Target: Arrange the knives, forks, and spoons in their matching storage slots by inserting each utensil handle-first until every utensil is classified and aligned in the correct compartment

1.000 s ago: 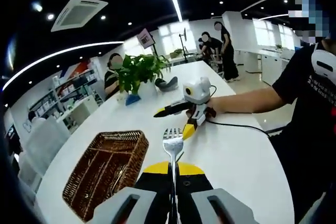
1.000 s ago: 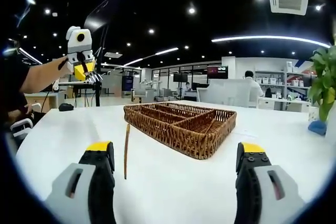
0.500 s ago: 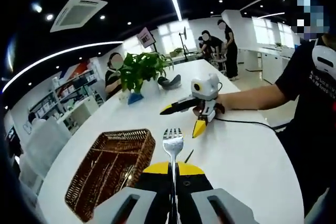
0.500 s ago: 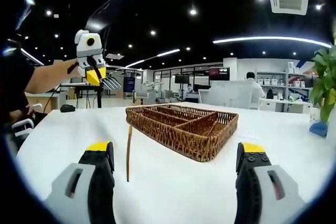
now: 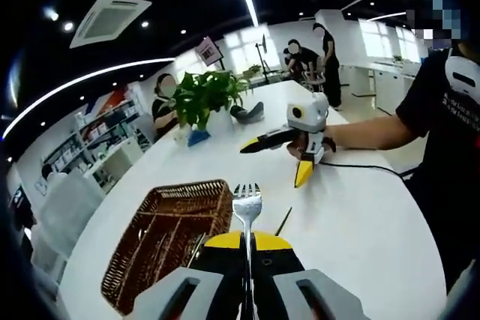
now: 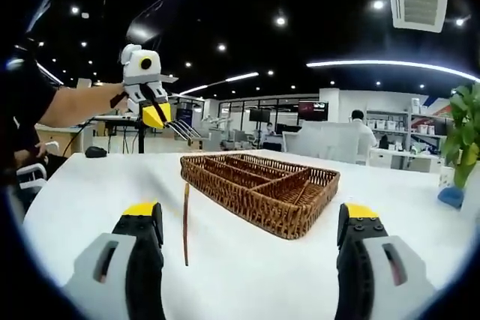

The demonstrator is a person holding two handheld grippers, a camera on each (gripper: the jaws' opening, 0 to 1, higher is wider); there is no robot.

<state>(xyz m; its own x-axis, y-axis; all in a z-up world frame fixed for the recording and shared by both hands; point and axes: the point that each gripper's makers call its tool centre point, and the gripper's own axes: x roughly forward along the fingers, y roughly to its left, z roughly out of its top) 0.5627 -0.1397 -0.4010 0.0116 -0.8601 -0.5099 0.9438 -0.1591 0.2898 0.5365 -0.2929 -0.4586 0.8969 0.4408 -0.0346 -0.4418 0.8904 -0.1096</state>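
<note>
A silver fork (image 5: 247, 201) stands tines-up between the jaws of my left gripper (image 5: 247, 242), which is shut on its handle. The wicker cutlery basket (image 5: 166, 239) with its long compartments lies just left of and below the fork. In the right gripper view the left gripper (image 6: 155, 114) hovers above the table to the left of the basket (image 6: 262, 189), the fork's tines (image 6: 184, 131) pointing toward it. My right gripper (image 6: 251, 215) is open with nothing between its jaws, low over the table facing the basket. It also appears, open, as the right gripper (image 5: 289, 157) in the left gripper view.
A thin brown stick-like utensil (image 6: 186, 221) lies on the white table (image 6: 247, 275) left of the basket; the same utensil (image 5: 283, 221) shows in the other view. A potted plant (image 5: 202, 99) stands at the table's far end. People sit and stand beyond.
My left gripper has carried the fork closer to the basket, moving rightward in the right gripper view. The right gripper has hardly moved and stays open.
</note>
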